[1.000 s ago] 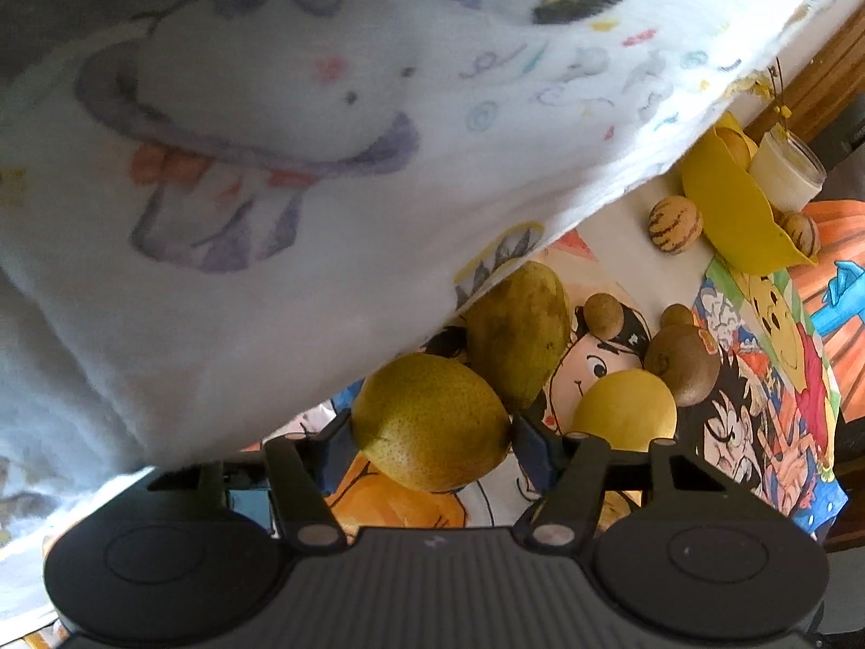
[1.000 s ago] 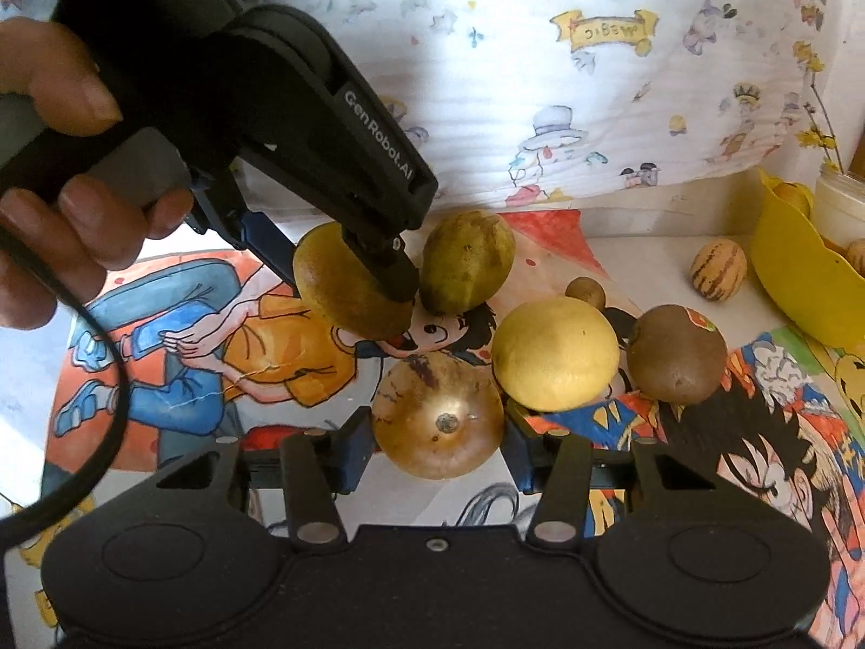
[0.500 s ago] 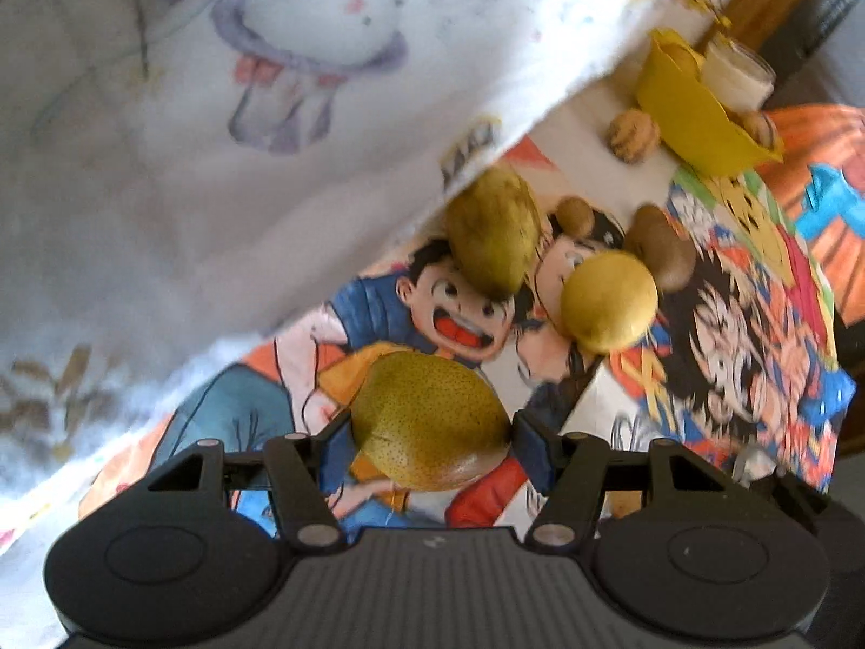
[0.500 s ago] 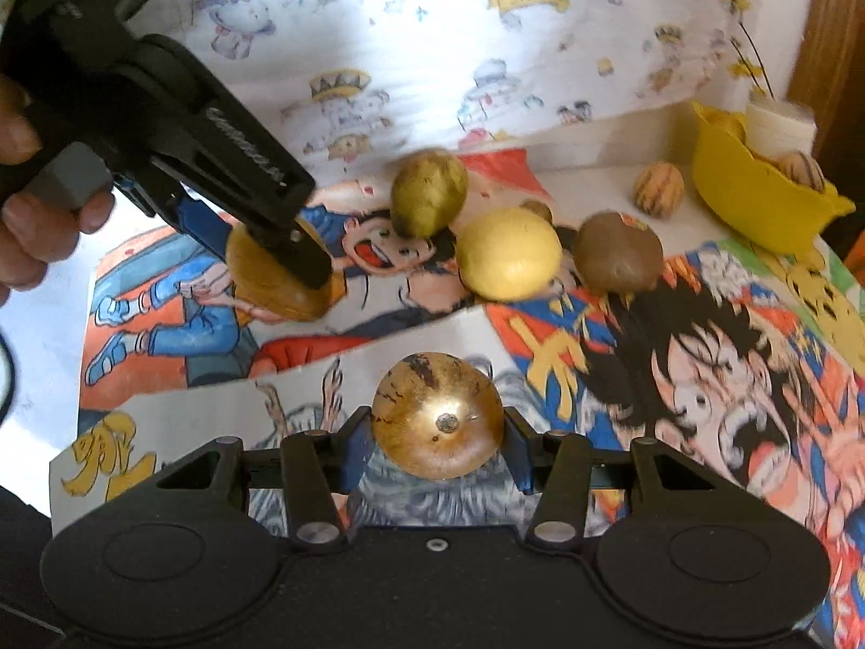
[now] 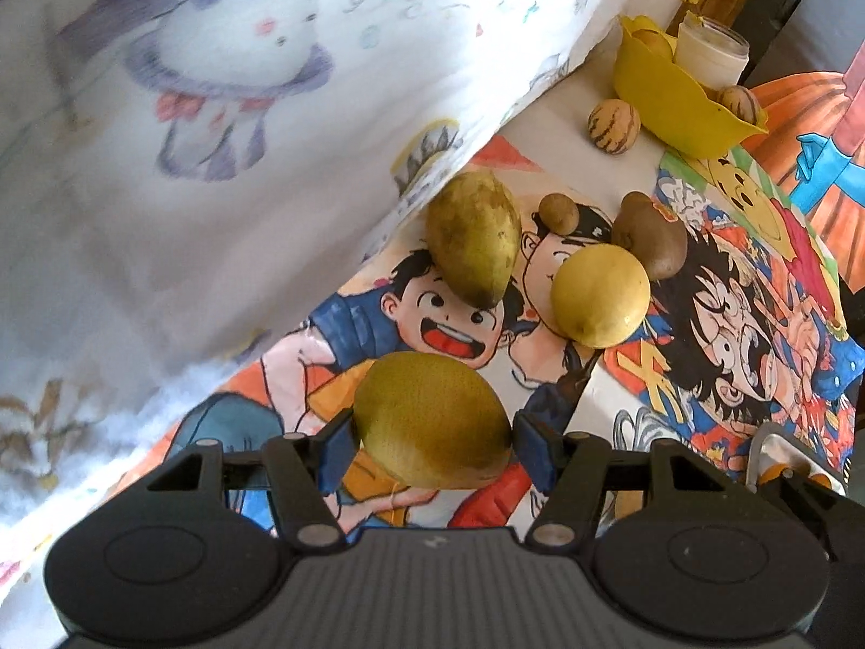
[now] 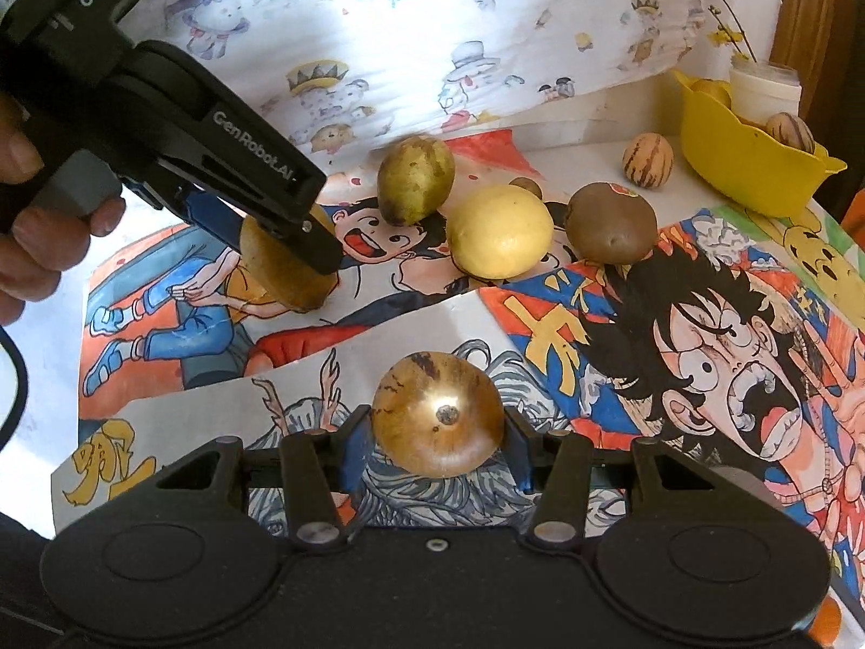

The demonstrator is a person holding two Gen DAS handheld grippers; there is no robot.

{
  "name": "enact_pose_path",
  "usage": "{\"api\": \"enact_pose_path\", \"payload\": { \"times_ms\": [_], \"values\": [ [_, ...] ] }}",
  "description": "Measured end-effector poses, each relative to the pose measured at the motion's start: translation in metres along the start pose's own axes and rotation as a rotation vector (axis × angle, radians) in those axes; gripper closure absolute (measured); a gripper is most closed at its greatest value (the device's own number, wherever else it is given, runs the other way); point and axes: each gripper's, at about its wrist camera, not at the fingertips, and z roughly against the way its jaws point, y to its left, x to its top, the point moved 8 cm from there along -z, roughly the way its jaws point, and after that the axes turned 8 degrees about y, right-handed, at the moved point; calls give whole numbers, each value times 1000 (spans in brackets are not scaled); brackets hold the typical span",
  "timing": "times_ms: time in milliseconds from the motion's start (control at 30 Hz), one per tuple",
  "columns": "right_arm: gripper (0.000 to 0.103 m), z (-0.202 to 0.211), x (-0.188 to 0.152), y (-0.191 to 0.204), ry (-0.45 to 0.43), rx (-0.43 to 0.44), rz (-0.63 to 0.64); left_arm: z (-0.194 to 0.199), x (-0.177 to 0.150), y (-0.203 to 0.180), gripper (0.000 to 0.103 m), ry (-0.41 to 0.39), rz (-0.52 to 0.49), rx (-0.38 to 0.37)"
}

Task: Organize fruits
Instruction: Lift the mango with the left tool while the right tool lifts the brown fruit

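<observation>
Over the last second I had carried both loads back toward the near edge of the bench (image 6: 551,162): in the earlier right wrist view the brown round fruit (image 6: 437,414) sat just in front of the pale yellow fruit (image 6: 500,231), whereas it now hung well apart from the cluster, over the grey-and-white drawing on the comic-print covering (image 6: 703,324). Both wrists had also rolled, so the far cloth backdrop (image 5: 216,135) lay at a different slant in the left wrist view. I judged this to mean that two fruits had been lifted clear of the group and were in transit to wherever they were to be sorted; no placement had yet occurred. The left claw (image 5: 432,427) stood roughly half open, its pads pressed on either side of the yellow-green pear (image 5: 432,422), which was held between the fingers directly ahead of the camera and above the bench. The right claw (image 6: 437,422) stood narrower, clamped on the brown round fruit, stem end toward the lens. In the right wrist view the left claw appeared at the left with a hand (image 6: 32,216) on its grip. Left on the bench were the green mango-shaped fruit (image 6: 415,179), the pale yellow fruit, the brown kiwi-like fruit (image 6: 611,222), a small brown fruit (image 5: 559,212) and a striped fruit (image 6: 647,157) near the yellow bowl (image 6: 746,162) at the far right.
</observation>
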Motion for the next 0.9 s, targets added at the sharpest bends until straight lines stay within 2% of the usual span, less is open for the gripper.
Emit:
{"api": "enact_pose_path", "payload": {
  "times_ms": [133, 467, 900],
  "values": [
    [51, -2, 2, -1, -5, 3, -9, -9, 2, -2, 40, 28, 11, -27],
    [50, -6, 7, -3, -4, 16, -17, -13, 7, -7, 42, 25, -31, -23],
    [50, -14, 11, -7, 7, 16, -38, -13, 18, -7, 34, 18, -41, -15]
  ]
}}
